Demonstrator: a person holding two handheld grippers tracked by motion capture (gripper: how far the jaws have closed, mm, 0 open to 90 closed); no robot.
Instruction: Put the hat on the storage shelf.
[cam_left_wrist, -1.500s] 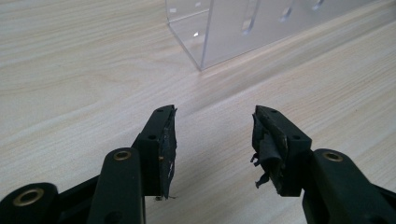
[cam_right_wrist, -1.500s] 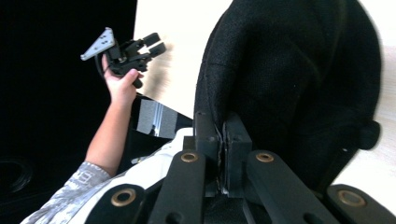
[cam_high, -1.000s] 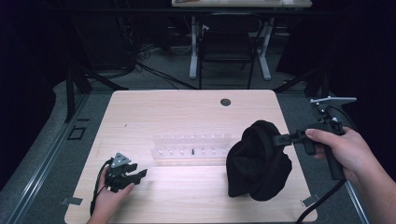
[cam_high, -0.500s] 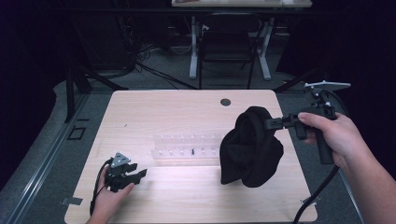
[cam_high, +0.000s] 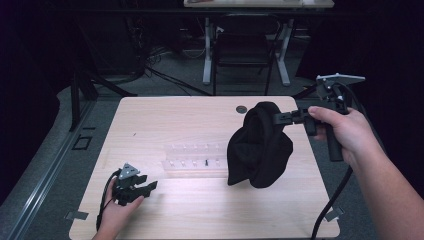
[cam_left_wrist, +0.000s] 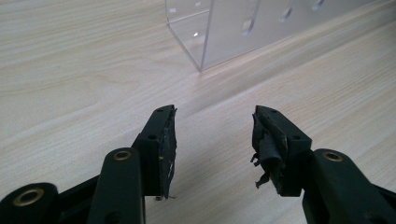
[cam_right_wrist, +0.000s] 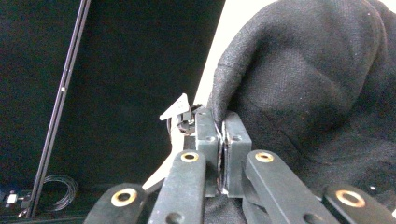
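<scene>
The soft black cloth (cam_high: 260, 147) is being pinched tight by the right gripper (cam_high: 278, 118); it is being lifted higher than before, hanging below it; the left gripper (cam_high: 142, 188) is being kept open, resting well apart.

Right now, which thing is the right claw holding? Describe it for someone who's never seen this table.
Start at the light wooden table; a clear plastic organizer lies at its middle. Just right of that hangs a black cloth, pinched at its top edge by the right claw. It is the one soft, dark, drooping bundle there.
</scene>
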